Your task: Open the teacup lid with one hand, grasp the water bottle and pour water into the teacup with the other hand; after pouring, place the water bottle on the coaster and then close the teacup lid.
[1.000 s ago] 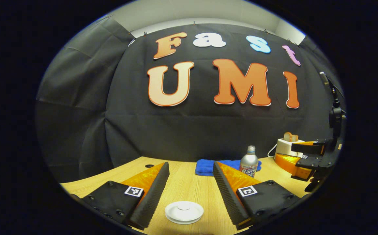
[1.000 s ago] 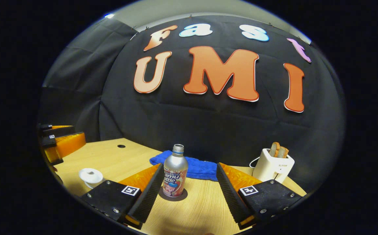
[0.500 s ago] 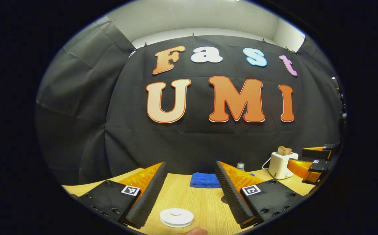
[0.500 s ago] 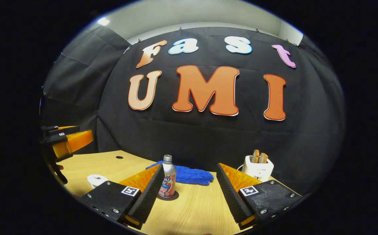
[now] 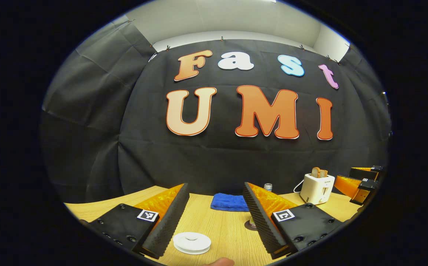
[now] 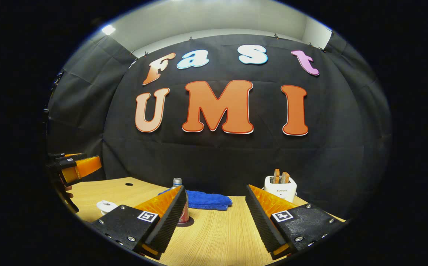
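Note:
The white lidded teacup (image 5: 192,242) sits on the wooden table (image 5: 221,225), low between my left gripper's (image 5: 215,186) open fingers and well short of their tips. In the right gripper view the same teacup (image 6: 106,206) stands at the far left. The silver water bottle (image 6: 178,181) stands upright on a dark coaster (image 6: 186,222), half hidden behind the left finger of my open right gripper (image 6: 215,187). In the left gripper view, the bottle's cap (image 5: 268,186) peeks over the right finger. Neither gripper holds anything.
A blue cloth (image 6: 206,201) lies at the back of the table by the wall. A white toaster (image 6: 280,186) with bread slices stands at the back right. The left gripper (image 6: 75,168) hovers at the left edge, the right gripper (image 5: 361,183) at the right edge.
Both grippers have drawn back from the table objects and tilted up. The teacup and bottle look smaller and lower. The bottle has slid behind the right gripper's left finger.

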`<state>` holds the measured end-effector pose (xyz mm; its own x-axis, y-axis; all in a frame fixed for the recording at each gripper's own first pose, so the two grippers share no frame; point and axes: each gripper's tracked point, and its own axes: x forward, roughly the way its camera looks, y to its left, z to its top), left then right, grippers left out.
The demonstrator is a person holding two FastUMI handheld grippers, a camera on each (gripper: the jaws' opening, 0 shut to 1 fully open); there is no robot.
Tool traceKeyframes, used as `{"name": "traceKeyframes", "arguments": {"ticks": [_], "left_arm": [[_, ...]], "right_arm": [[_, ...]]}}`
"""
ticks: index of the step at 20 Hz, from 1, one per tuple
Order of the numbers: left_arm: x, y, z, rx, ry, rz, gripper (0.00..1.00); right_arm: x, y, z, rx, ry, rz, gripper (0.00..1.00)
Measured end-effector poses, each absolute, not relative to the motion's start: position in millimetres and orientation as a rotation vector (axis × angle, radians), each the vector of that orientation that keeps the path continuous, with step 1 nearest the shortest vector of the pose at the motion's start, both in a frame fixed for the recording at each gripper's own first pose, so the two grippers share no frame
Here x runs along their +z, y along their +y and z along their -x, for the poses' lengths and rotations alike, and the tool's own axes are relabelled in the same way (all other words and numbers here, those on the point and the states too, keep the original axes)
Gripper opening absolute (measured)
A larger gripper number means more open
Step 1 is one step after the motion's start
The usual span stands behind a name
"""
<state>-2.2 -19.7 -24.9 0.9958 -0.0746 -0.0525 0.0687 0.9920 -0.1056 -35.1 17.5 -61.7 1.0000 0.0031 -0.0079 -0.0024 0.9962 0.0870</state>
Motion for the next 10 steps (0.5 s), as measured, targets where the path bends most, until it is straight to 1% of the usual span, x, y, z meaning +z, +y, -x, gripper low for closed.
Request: {"name": "traceKeyframes", "arguments": {"ticks": [1, 2, 3, 7, 10], "left_arm": [[-23.4, -21.3, 2.8, -0.075, 0.053, 0.108, 0.97], [-22.4, -22.1, 3.3, -0.078, 0.049, 0.111, 0.94], [-20.5, -23.3, 2.6, -0.081, 0.044, 0.117, 0.94], [-18.3, -21.9, 3.2, -0.081, 0.027, 0.127, 1.0], [-18.6, -22.0, 3.0, -0.086, 0.025, 0.125, 1.0]], "right_arm": [[-60.6, 16.5, 36.0, -0.001, 0.003, -0.084, 0.96], [-59.2, 15.5, 36.3, -0.005, -0.002, -0.079, 0.96], [-58.1, 14.6, 37.2, -0.006, -0.008, -0.075, 0.96], [-57.1, 16.6, 39.1, -0.002, -0.015, -0.061, 0.96], [-54.8, 17.7, 38.9, 0.0, -0.024, -0.05, 0.96]]}}
